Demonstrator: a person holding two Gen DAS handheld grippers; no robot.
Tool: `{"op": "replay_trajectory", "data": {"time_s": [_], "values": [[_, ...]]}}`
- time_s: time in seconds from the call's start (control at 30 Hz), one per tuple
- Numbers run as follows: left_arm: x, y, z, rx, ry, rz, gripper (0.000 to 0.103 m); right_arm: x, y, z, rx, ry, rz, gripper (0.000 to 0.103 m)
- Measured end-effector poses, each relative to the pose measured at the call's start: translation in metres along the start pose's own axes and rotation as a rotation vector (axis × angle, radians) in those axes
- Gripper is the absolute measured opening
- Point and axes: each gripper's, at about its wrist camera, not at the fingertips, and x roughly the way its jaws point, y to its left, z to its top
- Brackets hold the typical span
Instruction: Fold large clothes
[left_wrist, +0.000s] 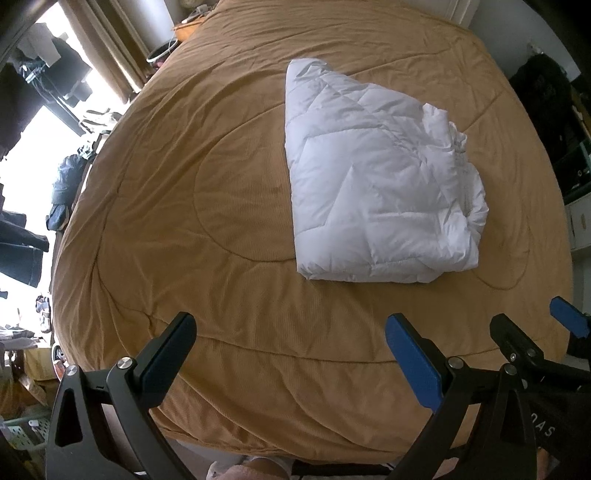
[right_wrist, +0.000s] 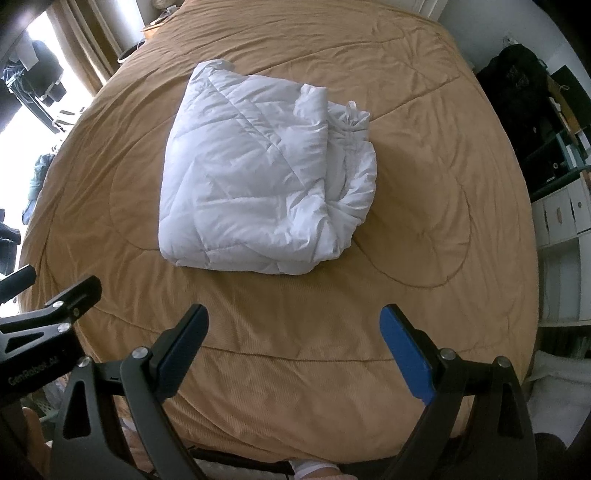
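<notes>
The white quilted garment (left_wrist: 373, 184) lies folded mid-bed (left_wrist: 184, 221), well beyond both grippers. Left gripper (left_wrist: 291, 343) and right gripper (right_wrist: 293, 332) hover over the near edge, fingers spread, holding nothing.

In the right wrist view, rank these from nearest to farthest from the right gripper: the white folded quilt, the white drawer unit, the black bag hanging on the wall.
From the right gripper:
1. White folded quilt, straight ahead on the tan bedspread.
2. White drawer unit, beside the bed on the right.
3. Black bag, hanging at the far right wall.
</notes>
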Motion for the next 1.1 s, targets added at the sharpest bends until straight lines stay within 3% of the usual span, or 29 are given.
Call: {"op": "replay_trajectory", "data": {"time_s": [1.1], "values": [[0.0059,-0.0015,-0.0027,-0.003,0.024,-0.006,0.102,0.0046,-0.0023,-0.0035,-0.005,0.022,0.009,0.095]]}}
